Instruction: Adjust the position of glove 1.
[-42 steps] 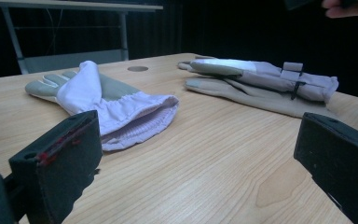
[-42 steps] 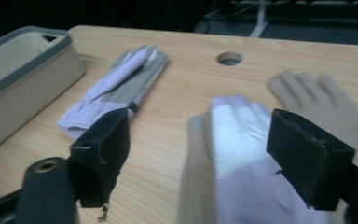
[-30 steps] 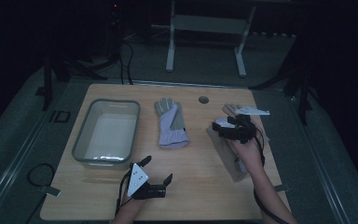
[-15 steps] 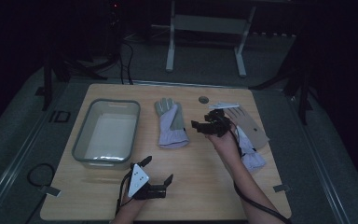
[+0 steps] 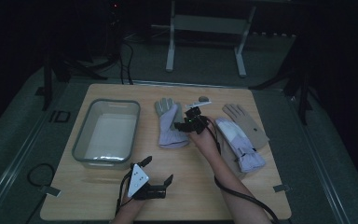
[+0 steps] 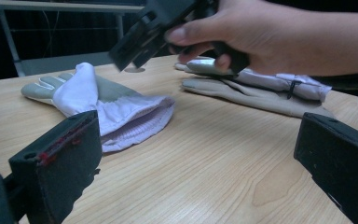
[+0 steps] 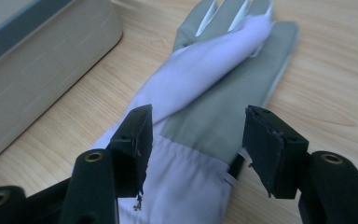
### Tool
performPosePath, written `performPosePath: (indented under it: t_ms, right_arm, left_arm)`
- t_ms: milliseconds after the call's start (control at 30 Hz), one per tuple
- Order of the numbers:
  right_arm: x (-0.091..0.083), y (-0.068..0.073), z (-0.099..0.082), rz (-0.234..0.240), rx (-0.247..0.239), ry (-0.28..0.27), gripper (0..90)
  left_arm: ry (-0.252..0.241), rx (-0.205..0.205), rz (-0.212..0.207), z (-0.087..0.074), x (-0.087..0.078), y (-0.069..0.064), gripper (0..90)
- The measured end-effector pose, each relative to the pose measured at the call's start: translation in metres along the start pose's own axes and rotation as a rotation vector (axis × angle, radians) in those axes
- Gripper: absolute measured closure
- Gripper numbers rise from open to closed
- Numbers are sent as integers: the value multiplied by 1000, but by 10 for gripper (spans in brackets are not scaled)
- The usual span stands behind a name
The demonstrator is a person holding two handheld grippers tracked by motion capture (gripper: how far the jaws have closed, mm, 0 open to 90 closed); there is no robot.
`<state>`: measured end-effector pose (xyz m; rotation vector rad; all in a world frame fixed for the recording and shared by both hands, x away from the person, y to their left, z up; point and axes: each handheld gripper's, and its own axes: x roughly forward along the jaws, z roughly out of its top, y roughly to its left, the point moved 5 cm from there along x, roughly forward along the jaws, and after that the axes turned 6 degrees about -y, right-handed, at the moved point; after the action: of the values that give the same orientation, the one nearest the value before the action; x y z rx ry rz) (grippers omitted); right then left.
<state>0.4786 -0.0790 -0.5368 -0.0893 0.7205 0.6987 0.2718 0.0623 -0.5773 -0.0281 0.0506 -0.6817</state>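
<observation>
Right gripper (image 5: 185, 125) is over the cuff end of the grey-and-lilac fabric glove (image 5: 169, 124), which lies flat on the light wooden table (image 5: 191, 196) just beside the translucent grey plastic tub (image 5: 106, 133), fingers pointing away from the person. Jaws have just been closing; in the right gripper view they straddle the glove's gathered lilac cuff (image 7: 186, 186), pads apart from the fabric on both sides, nothing pinched. Left gripper (image 5: 161, 183) rests near the table's near edge, jaws wide apart over bare wood. Two more gloves, one beige (image 5: 247, 123) and one lilac-and-white (image 5: 240, 147), lie to the right of the right hand (image 5: 204, 140).
</observation>
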Motion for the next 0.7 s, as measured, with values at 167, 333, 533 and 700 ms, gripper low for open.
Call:
performPosePath:
  t_ms: [167,333,533,700]
  right_arm:
    - [20,0,-1,-14,9,33,426]
    - [36,-3,-6,-33,26,41,467]
    - [49,-4,-18,-57,-13,28,556]
    - [50,-4,-21,-72,-56,17,671]
  left_arm:
    - [0,-1,-8,0,1,-1,12]
    - [0,-2,-6,0,1,-1,12]
    - [-10,0,-1,0,1,-2,12]
    - [-14,-2,0,0,0,-1,12]
